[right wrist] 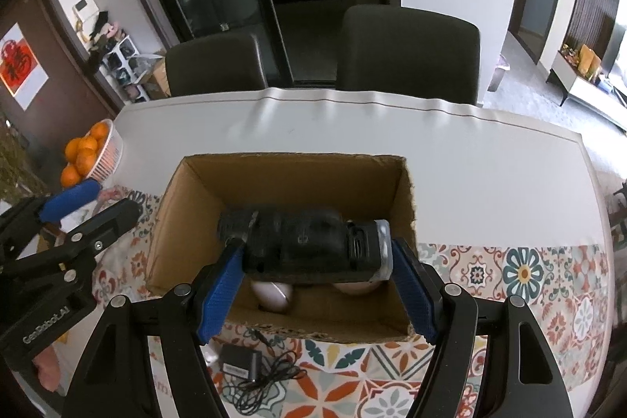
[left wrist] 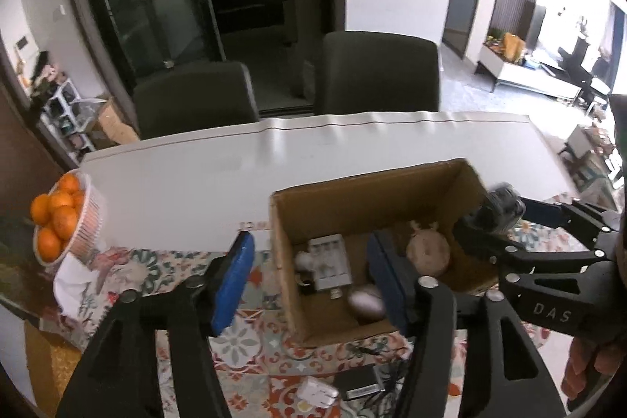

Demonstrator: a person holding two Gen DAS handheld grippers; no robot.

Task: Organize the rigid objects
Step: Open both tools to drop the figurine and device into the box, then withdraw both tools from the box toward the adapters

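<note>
a: where does the black flashlight-like cylinder (right wrist: 303, 245) lie from the fingers?

b: crosswise between the pads of the right gripper (right wrist: 317, 285), its long axis running pad to pad, left to right in the right wrist view. the fingers are partly open and closed on its two ends. it hangs over the mouth of the cardboard box (right wrist: 188, 218), above what looks like a pale rounded mouse (right wrist: 272, 294) and other things on the box floor.

a: and the left gripper (left wrist: 309, 281)?

b: its fingers stand partly apart with nothing between them. one pad sits outside the box's left wall, the other over the inside. the right gripper is the one carrying the load, so the next move is judged to be its own.

a: room to go down?

b: judged tight along the length. the cylinder's clear end (right wrist: 382, 249) is close to the right box wall, so it should stay centred as it is lowered. in the left wrist view a white packet (left wrist: 327, 263) and a tan round object (left wrist: 427, 253) already lie inside.

a: outside the box?

b: a black adapter with cord (right wrist: 241, 365) lies on the counter (right wrist: 470, 183) just before the near wall. the bowl of oranges (right wrist: 106, 151) stands well apart at the left edge.
</note>
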